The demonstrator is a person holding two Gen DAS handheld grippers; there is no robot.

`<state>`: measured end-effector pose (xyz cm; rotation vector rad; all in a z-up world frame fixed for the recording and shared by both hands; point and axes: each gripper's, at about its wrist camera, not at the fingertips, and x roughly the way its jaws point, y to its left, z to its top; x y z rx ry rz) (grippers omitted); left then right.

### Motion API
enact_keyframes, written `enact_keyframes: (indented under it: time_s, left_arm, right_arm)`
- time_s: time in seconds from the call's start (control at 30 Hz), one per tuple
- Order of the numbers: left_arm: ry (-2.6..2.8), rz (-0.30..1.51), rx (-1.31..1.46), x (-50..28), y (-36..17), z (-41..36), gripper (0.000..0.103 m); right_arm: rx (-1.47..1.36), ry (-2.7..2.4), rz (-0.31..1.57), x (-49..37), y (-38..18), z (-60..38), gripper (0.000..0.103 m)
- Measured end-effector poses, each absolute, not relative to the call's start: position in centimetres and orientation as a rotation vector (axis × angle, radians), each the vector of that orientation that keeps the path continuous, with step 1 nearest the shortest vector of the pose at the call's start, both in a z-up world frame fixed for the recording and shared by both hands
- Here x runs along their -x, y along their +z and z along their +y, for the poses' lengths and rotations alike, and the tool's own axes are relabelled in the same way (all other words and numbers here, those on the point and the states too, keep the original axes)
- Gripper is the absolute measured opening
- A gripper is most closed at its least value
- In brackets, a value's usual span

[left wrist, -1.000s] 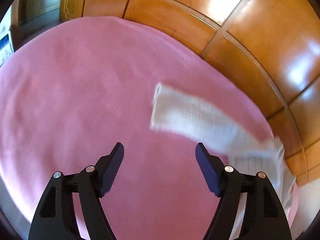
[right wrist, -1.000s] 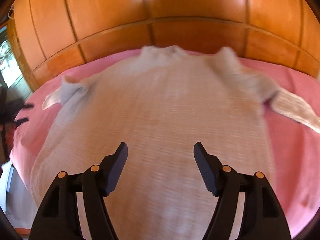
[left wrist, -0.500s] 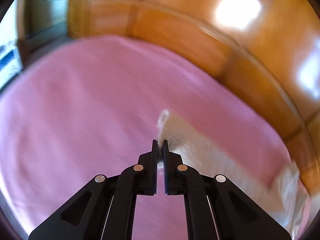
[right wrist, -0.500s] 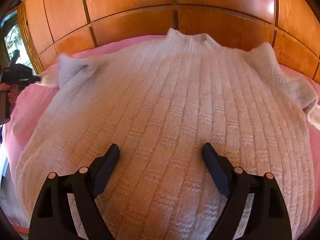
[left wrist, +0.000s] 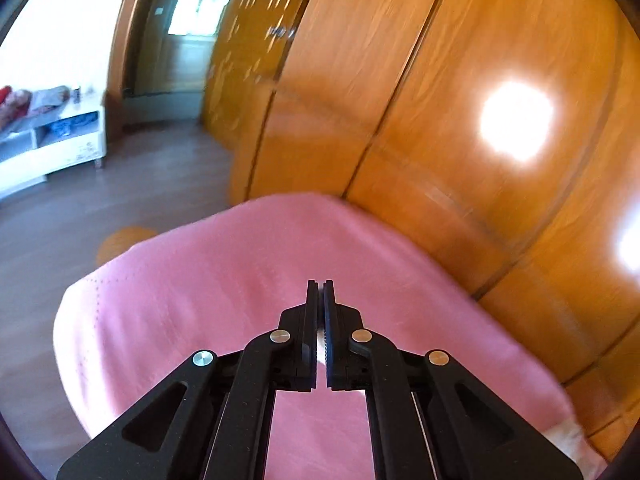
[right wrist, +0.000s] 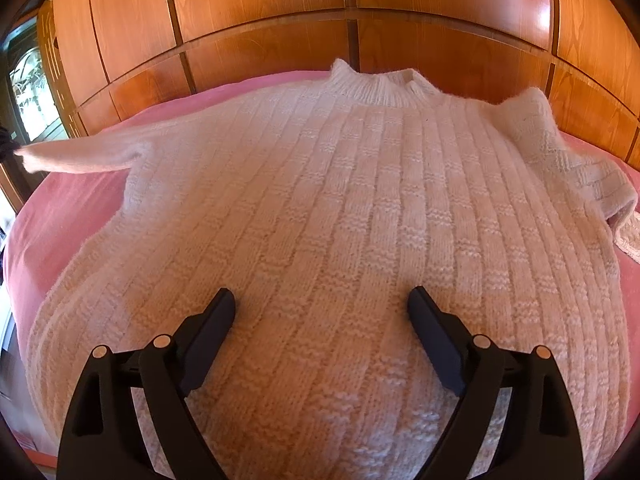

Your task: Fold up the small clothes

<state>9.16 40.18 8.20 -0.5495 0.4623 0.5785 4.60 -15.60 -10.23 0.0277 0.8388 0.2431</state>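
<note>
A white knitted sweater (right wrist: 344,216) lies flat on the pink bed cover (right wrist: 68,208), collar toward the wooden wall. Its left sleeve (right wrist: 84,154) is stretched out to the left, lifted off the cover. My left gripper (left wrist: 320,292) is shut on that sleeve's cuff; a sliver of white knit (left wrist: 321,354) shows between the jaws, the rest is hidden. My right gripper (right wrist: 322,300) is open and empty, low over the sweater's lower middle. The right sleeve (right wrist: 592,176) lies bunched at the right.
Glossy wooden wardrobe panels (right wrist: 360,8) stand right behind the bed. In the left wrist view the bed's corner (left wrist: 132,280) drops to a wooden floor (left wrist: 80,208), with a white low shelf unit (left wrist: 48,144) and a doorway (left wrist: 188,28) beyond.
My left gripper closed on the sleeve cuff and has pulled it out to the left, straightening the sleeve. My right gripper has settled lower over the sweater, still open.
</note>
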Motion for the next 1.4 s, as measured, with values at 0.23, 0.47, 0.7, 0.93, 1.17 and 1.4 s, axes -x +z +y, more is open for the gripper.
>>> enact_keyframes:
  time_s: [0.23,0.47,0.7,0.93,1.17,1.4]
  left_arm:
    - [0.291,0.452,0.395,-2.6,10.0,33.8,0.001]
    - [0.334,0.905,0.362,4.4,-3.3,32.6,0.001]
    - [0.518,0.843,0.530,8.7,-2.3,38.1,0.022]
    - [0.246,0.803,0.326,-4.6,2.2,34.2,0.022]
    - [-0.069,0.986,0.217,-19.7,-2.8,26.8,0.022]
    - [-0.208,1.113,-0.048,-21.6,-7.6,19.9,0.022]
  right_arm:
    - [-0.022,0.239,0.832,-4.4,-10.3,-15.5,0.089]
    - [-0.017,0.242,0.829,-4.4,-10.4,-15.3,0.090]
    - [-0.010,0.239,0.829,-4.3,-10.4,-15.1,0.090]
    - [0.007,0.229,0.829,-4.4,-10.5,-14.9,0.091]
    - [0.019,0.218,0.831,-4.3,-10.5,-14.7,0.092]
    - [0.025,0.219,0.837,-4.5,-10.6,-14.6,0.094]
